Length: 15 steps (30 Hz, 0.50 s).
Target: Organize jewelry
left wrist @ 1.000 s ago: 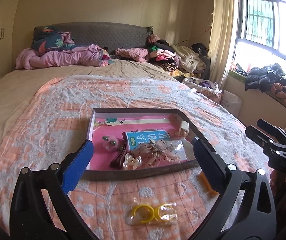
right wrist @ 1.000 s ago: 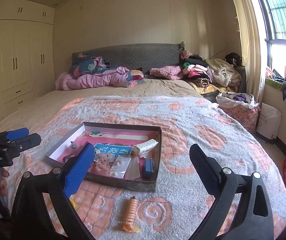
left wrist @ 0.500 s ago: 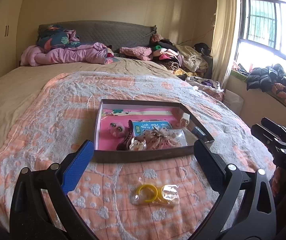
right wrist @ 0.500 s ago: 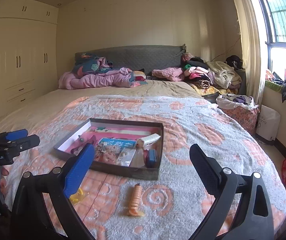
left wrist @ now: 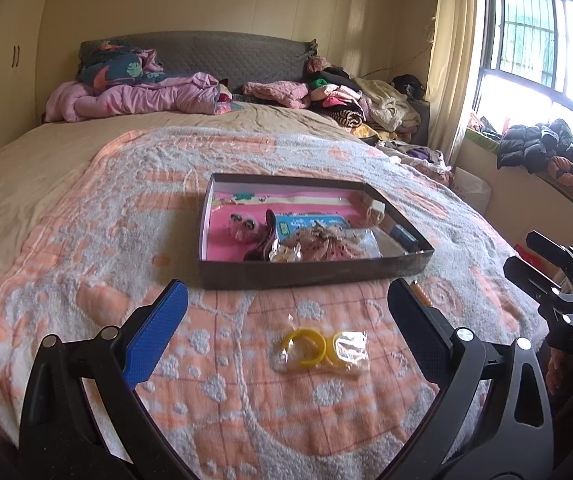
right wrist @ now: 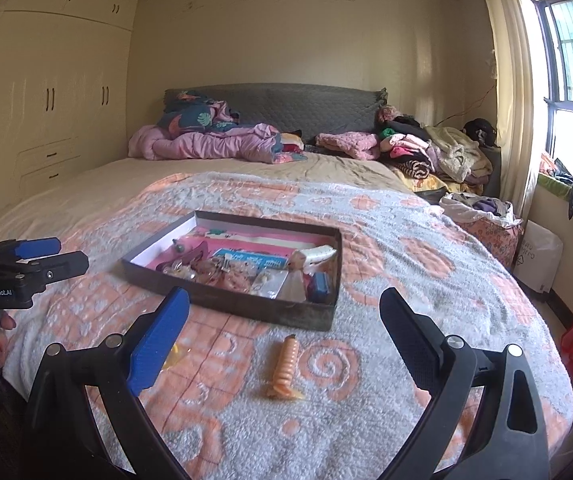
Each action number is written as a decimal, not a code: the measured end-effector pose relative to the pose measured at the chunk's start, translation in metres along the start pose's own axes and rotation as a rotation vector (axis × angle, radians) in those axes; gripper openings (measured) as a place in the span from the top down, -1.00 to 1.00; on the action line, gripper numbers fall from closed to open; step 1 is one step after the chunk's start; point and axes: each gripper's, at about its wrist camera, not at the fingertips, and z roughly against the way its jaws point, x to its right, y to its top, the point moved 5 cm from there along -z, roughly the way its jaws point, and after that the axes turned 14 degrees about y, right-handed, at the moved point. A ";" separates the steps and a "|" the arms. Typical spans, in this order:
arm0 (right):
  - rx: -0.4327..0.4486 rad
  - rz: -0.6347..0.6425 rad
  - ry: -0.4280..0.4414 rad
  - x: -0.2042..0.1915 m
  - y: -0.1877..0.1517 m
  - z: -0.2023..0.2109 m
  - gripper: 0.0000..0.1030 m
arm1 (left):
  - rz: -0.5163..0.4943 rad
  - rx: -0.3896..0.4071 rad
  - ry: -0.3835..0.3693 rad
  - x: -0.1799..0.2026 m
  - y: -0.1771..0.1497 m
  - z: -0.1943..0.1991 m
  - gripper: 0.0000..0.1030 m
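A dark shallow box (left wrist: 310,274) with a pink lining holds several jewelry pieces and small packets on the bed; it also shows in the right wrist view (right wrist: 230,298). A clear packet with yellow bangles (left wrist: 318,350) lies on the blanket in front of the box. An orange ribbed hair clip (right wrist: 285,368) lies on the blanket near the box's right corner. My left gripper (left wrist: 286,320) is open and empty, held back from the yellow bangles. My right gripper (right wrist: 284,324) is open and empty, just above the orange clip.
The orange-and-grey blanket (left wrist: 86,280) covers the near half of the bed. A pink quilt (left wrist: 146,98) and piled clothes (left wrist: 350,100) lie by the headboard. A window sill with jackets (left wrist: 546,152) is at right, wardrobes (right wrist: 46,120) at left.
Both grippers have pulled back from the box, so it looks smaller and farther. The bangle packet and the orange clip now lie well inside the views. Nothing was grasped.
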 end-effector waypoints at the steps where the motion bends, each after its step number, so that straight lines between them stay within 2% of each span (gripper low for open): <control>1: -0.005 -0.001 0.004 -0.001 -0.002 -0.001 -0.81 | -0.002 -0.005 -0.001 0.000 -0.002 0.000 -0.78; 15: -0.126 -0.032 0.025 0.006 -0.039 -0.025 -0.81 | -0.095 -0.125 -0.034 0.019 -0.056 -0.014 -0.78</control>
